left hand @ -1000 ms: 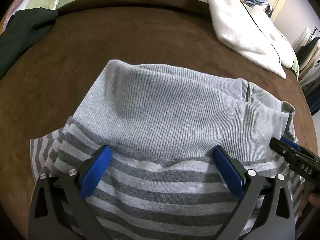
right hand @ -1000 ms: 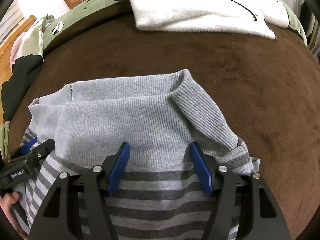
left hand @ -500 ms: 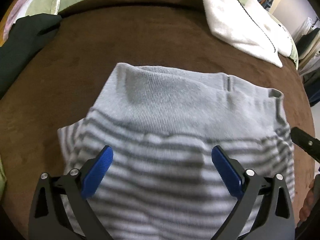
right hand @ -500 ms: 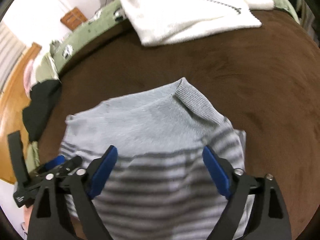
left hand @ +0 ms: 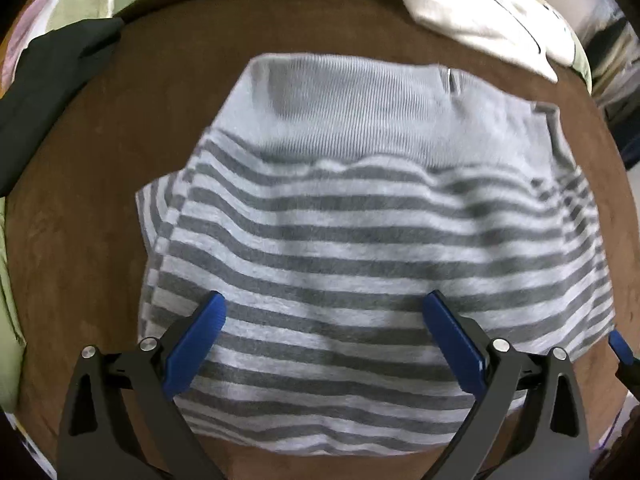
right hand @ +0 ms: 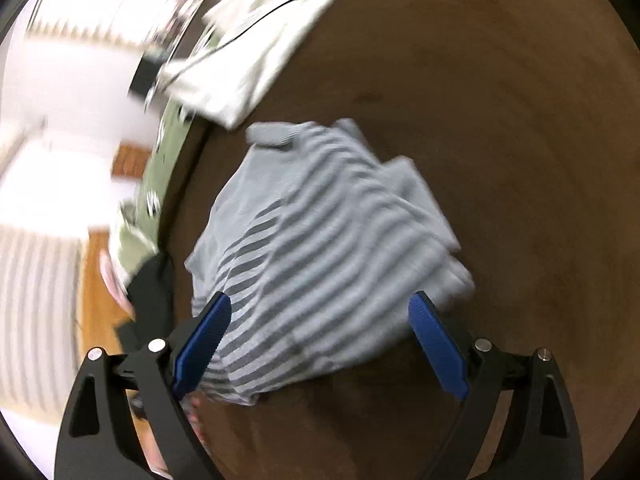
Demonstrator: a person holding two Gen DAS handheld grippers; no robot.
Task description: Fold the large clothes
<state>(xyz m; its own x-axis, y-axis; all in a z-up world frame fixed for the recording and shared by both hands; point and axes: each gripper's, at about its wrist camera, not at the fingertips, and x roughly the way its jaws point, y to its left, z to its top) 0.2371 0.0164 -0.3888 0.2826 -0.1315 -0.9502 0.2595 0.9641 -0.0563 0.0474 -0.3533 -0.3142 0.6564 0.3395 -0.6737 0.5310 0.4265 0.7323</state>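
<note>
My striped sweater lies folded into a compact packet on the brown bed cover, toward the near edge, its plain ribbed grey part turned toward the far edge. As I judge it, the main folds are done: the sides look tucked under and the body doubled over, so little seems left beyond squaring the bundle or setting it aside. The left edge, where an under-layer sticks out, is not quite flush.

My left tool hangs over the near part of the sweater with its blue pads spread wide and nothing pinched between them. My right tool is likewise released, pads far apart above the near corner of the packet, gripping no cloth.

A white garment lies near the far right corner of the bed, and a black garment at the far left; whether they are folded I cannot tell.

The right wrist view is badly smeared, so the stripes and the room behind are hard to read. The sweater's near edge is partly covered by my tool frames, and the layers beneath the top one are hidden.
</note>
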